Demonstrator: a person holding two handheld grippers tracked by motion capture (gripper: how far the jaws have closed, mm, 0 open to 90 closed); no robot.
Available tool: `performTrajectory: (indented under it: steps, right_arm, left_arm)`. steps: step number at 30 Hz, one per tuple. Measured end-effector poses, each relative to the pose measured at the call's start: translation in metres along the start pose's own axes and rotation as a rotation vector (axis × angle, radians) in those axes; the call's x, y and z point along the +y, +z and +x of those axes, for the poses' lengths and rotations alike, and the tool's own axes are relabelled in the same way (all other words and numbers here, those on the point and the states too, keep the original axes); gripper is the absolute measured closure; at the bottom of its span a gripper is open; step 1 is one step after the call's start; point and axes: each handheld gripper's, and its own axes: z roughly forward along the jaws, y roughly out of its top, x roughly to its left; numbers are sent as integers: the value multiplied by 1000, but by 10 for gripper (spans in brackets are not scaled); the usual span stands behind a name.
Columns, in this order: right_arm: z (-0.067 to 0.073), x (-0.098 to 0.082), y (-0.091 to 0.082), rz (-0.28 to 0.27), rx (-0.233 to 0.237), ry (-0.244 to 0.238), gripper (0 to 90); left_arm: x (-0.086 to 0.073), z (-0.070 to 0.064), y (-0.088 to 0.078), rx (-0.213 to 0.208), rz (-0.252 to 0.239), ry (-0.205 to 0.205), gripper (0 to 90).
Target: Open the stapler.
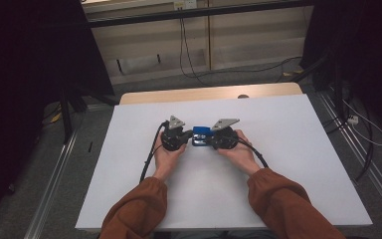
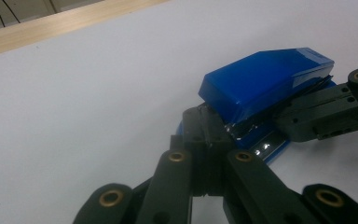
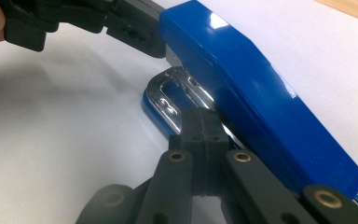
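A blue stapler (image 1: 202, 133) lies on the white table (image 1: 288, 164) between my two grippers. My left gripper (image 1: 189, 136) comes at it from the left, my right gripper (image 1: 212, 141) from the right. In the left gripper view the stapler (image 2: 261, 79) has its blue top raised, and my left gripper (image 2: 200, 123) is shut, jaws pressed together, tips against its near end. In the right gripper view my right gripper (image 3: 199, 122) is also shut, its tips at the stapler's (image 3: 261, 102) shiny metal base, under the raised top. The left gripper (image 3: 135, 32) touches the far end there.
A bare wooden strip (image 1: 209, 93) runs along the table's far edge, with a small round mark (image 1: 242, 96) on it. Cables (image 1: 189, 59) hang and trail over the floor beyond. Metal rails (image 1: 54, 179) flank the table on both sides. Dark curtains stand left and right.
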Motion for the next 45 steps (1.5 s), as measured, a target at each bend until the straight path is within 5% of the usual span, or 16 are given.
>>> performTrajectory:
  steps: [45]
  right_arm:
    - [-2,-1,0,-7,-3,-6,900]
  left_arm:
    - [8,-3,-8,-25,-64,-25,900]
